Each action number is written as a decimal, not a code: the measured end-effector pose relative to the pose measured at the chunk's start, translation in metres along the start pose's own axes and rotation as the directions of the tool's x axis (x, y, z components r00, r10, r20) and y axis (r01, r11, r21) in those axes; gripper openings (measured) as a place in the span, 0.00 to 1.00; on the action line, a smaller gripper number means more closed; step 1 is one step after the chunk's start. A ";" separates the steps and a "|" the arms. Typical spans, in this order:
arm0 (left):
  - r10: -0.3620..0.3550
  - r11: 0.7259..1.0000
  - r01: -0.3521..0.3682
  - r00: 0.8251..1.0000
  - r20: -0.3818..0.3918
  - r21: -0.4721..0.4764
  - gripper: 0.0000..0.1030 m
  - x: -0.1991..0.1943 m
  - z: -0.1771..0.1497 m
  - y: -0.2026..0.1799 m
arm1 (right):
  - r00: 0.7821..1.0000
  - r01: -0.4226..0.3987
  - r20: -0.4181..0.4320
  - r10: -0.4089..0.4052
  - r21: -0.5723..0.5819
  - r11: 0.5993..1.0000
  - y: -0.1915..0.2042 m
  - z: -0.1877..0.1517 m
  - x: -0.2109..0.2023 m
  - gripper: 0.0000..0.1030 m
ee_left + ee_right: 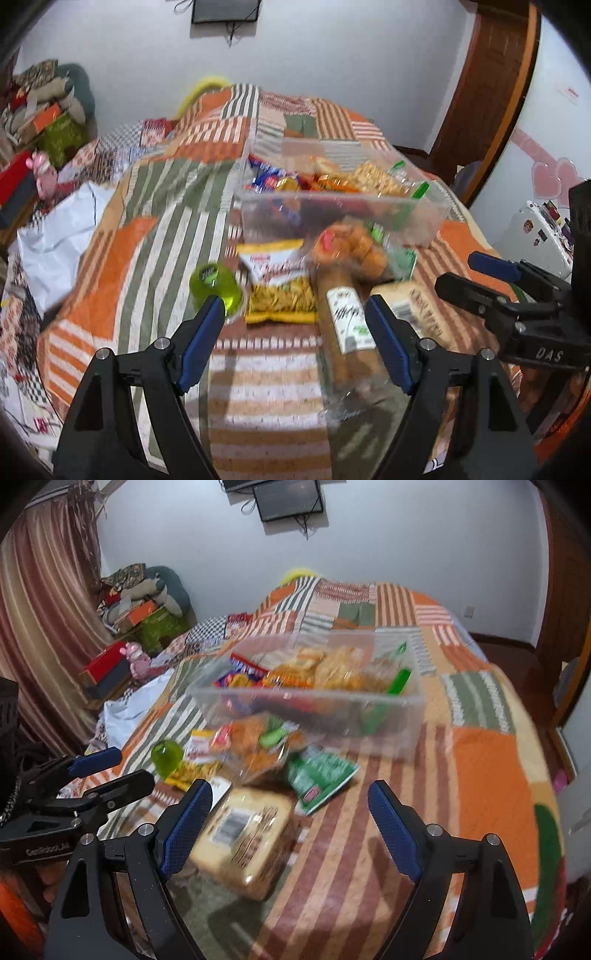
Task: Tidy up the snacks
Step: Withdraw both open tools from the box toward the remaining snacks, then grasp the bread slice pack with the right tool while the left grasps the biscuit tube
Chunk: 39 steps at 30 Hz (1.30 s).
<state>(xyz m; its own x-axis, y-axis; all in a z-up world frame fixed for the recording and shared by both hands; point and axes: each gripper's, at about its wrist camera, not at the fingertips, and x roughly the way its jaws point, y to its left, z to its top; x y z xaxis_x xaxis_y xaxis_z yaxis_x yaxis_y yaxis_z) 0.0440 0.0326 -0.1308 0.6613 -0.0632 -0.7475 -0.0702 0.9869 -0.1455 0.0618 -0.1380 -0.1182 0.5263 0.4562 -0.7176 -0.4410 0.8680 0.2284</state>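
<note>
Patchwork bedspread (480,760) in orange, green and striped squares, spread across the whole bed. On it, toward the far side, a clear plastic bin (402,734) already loaded with wrapped snacks: blue and red candy packets at its left end, orange cracker packs in the middle, green-trimmed bags at its right end. Just in front of the bin, on the near side, a loose cluster of snacks not yet inside. Nearest the bin wall, a clear bag of round golden biscuits (364,245), leaning against it. Near-right of the bin, a tan wrapped loaf-shaped pack (243,834) with a barcode label, lying flat. Beside that, closer to the bin, a green-and-white pouch (319,775). Near-left of the bin, a yellow bag of stick snacks (279,284), flat on the cover. Alongside it, a long brown sleeve with a white label (347,321), pointing away from the bin. Farthest left of the bin, a small green jelly cup (218,286). Left gripper (295,314) released, jaws spread wide over the yellow bag and the sleeve, gripping nothing. Right gripper (288,801) likewise released, jaws wide above the loaf-shaped pack, empty.
</note>
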 end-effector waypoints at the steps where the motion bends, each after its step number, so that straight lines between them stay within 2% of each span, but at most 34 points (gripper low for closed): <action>1: 0.001 1.000 -0.001 1.000 -0.005 -0.006 0.76 0.000 -0.003 0.000 | 1.000 0.002 -0.009 -0.002 -0.001 1.000 0.002 -0.003 0.001 0.82; 6: 0.004 0.999 -0.005 1.000 -0.023 -0.037 0.76 0.003 -0.012 0.008 | 0.998 -0.006 -0.065 0.004 -0.030 1.000 0.014 -0.012 0.019 0.82; 12: 0.040 0.999 -0.040 0.999 -0.011 -0.016 0.76 0.001 -0.015 0.006 | 0.996 -0.007 -0.094 0.001 -0.066 0.998 0.021 -0.018 0.033 0.82; 15: 0.039 0.999 -0.040 0.999 -0.020 -0.014 0.76 0.005 -0.016 0.004 | 0.996 -0.014 -0.089 0.008 -0.063 0.998 0.014 -0.020 0.027 0.82; 19: 0.013 1.000 -0.013 0.999 -0.029 0.000 0.76 0.010 -0.015 -0.005 | 0.997 0.027 -0.072 -0.032 -0.067 0.997 -0.001 -0.024 0.016 0.82; 22: -0.021 1.000 0.021 0.999 -0.043 0.018 0.76 0.016 -0.016 -0.015 | 0.993 0.067 -0.096 -0.075 -0.079 0.995 -0.012 -0.029 0.015 0.81; 25: -0.024 0.999 0.026 0.999 -0.048 0.044 0.76 0.024 -0.017 -0.028 | 0.992 0.060 -0.108 -0.066 -0.056 0.997 -0.024 -0.034 0.011 0.80; 27: -0.034 0.998 0.037 0.998 -0.061 0.043 0.73 0.030 -0.017 -0.033 | 0.994 0.038 -0.105 -0.041 -0.039 0.999 -0.028 -0.033 0.008 0.78; 30: -0.043 0.998 0.047 0.996 -0.083 0.044 0.62 0.038 -0.017 -0.038 | 0.996 0.002 -0.091 -0.005 -0.026 1.000 -0.031 -0.029 0.005 0.78; 34: -0.042 0.998 0.046 0.994 -0.098 0.046 0.57 0.046 -0.018 -0.042 | 0.996 -0.019 -0.084 0.014 -0.065 0.998 -0.026 -0.020 0.009 0.78; 39: -0.039 0.999 0.043 0.991 -0.130 0.027 0.44 0.061 -0.017 -0.041 | 0.993 -0.057 -0.109 0.045 -0.108 0.993 -0.017 -0.011 0.024 0.77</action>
<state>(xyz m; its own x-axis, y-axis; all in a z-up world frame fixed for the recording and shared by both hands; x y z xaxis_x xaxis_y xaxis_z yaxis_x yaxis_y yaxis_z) 0.0742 -0.0146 -0.1816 0.5611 -0.1207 -0.8189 -0.0210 0.9869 -0.1599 0.0742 -0.1439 -0.1467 0.4232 0.4710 -0.7740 -0.5461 0.8143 0.1969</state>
